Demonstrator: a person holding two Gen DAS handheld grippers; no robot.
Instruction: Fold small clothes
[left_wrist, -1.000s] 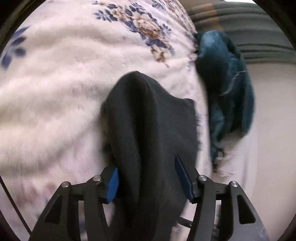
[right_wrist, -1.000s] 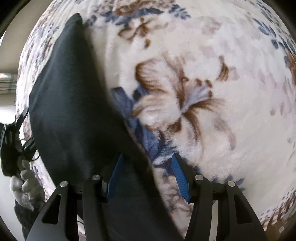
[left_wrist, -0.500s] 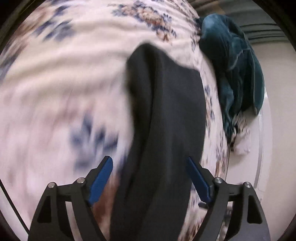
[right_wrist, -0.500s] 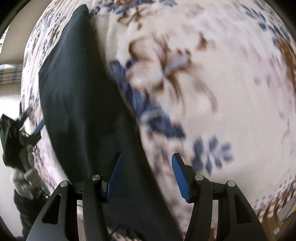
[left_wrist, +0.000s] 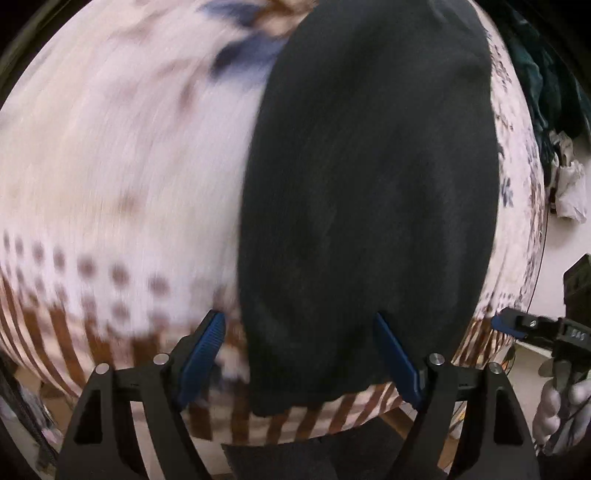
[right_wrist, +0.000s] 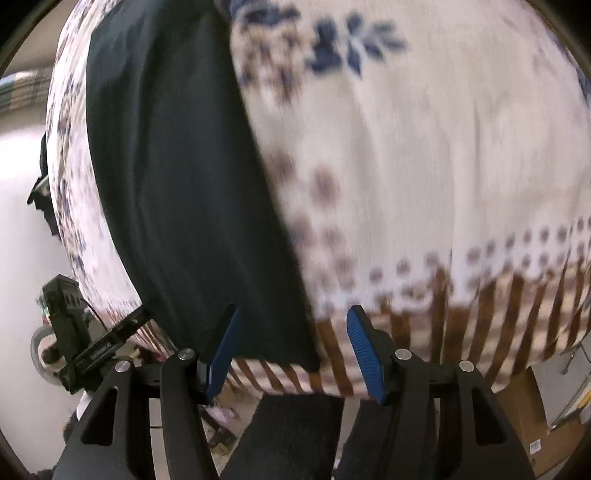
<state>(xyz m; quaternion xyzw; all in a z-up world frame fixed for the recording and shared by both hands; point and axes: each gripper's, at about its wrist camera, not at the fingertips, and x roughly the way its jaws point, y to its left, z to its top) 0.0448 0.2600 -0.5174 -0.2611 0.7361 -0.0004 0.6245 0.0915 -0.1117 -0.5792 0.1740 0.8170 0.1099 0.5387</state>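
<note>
Both grippers' fingers (left_wrist: 205, 341) (right_wrist: 360, 339) hang released over a dark garment (left_wrist: 369, 192) (blanket (left_wrist: 110, 166) motion-blurred).

The dark garment (left_wrist: 369, 192) is a matt, finely woven black cloth with a smooth, slightly slubbed face. It lies on a blanket (left_wrist: 122, 155) of soft, fuzzy plush, cream with blue and brown printing and brown stripes at its edge. The left gripper (left_wrist: 301, 354) and right gripper (right_wrist: 291, 349) are matt black plastic with small shiny metal pins, and their blue pads (right_wrist: 364, 347) look ribbed and rubbery.
</note>
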